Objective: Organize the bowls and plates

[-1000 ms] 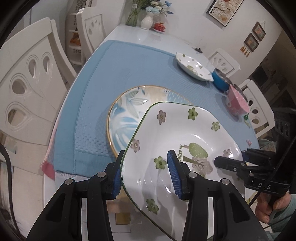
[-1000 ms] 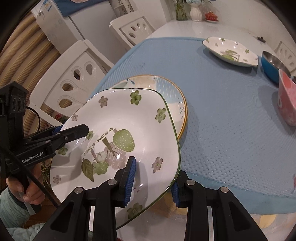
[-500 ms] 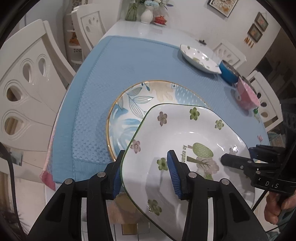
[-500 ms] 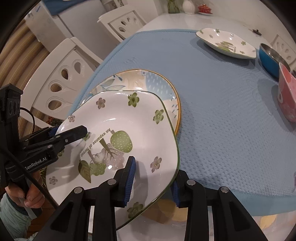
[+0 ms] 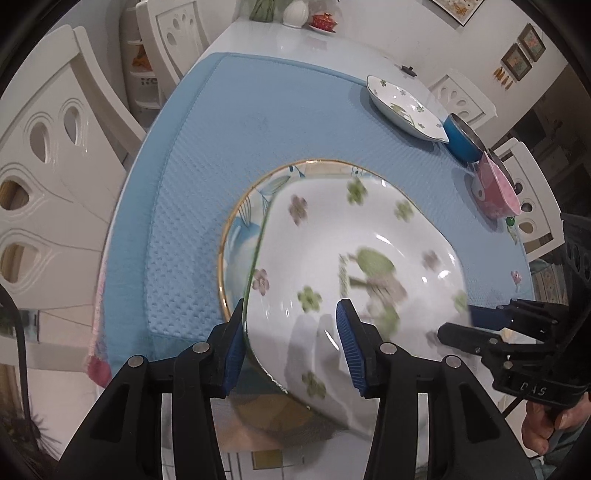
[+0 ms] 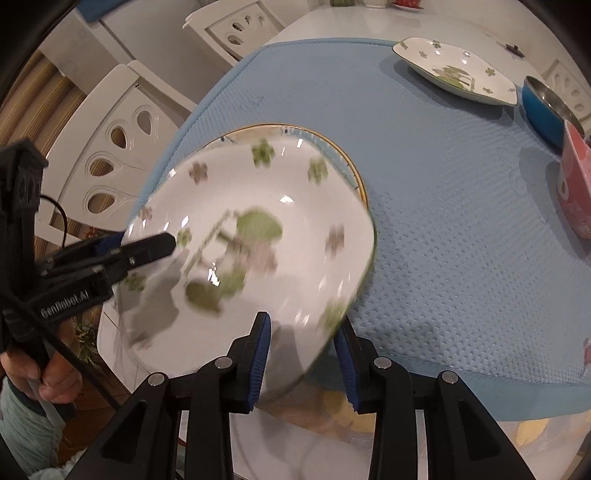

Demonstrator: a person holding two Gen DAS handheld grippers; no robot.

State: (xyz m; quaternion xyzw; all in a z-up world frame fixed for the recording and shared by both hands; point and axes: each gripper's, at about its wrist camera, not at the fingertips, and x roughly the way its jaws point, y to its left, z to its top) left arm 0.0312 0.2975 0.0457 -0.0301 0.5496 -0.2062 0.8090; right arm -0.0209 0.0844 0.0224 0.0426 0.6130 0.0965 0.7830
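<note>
I've got the white flower-print plate (image 5: pixel 354 266) pinched by its rim on both sides — left gripper (image 5: pixel 291 347) on one edge, right gripper (image 6: pixel 303 358) on the opposite one — so it rides level. It hangs just over the gold-rimmed blue plate (image 5: pixel 240 221) on the blue mat (image 5: pixel 258 122), lined up, I judge, to stack there.

we see a white table (image 5: pixel 258 40) with a blue textured mat (image 5: pixel 236 125) covering most of it. on the mat's near part lies a gold-rimmed plate (image 5: pixel 240 229) with blue leaves. at the far right sit a white floral dish (image 5: pixel 402 105), a blue bowl (image 5: pixel 461 138) and a pink bowl (image 5: pixel 498 192), close together. at the table's far end stand what looks like a white vase (image 5: pixel 295 13) and a small red dish (image 5: pixel 323 20).
</note>
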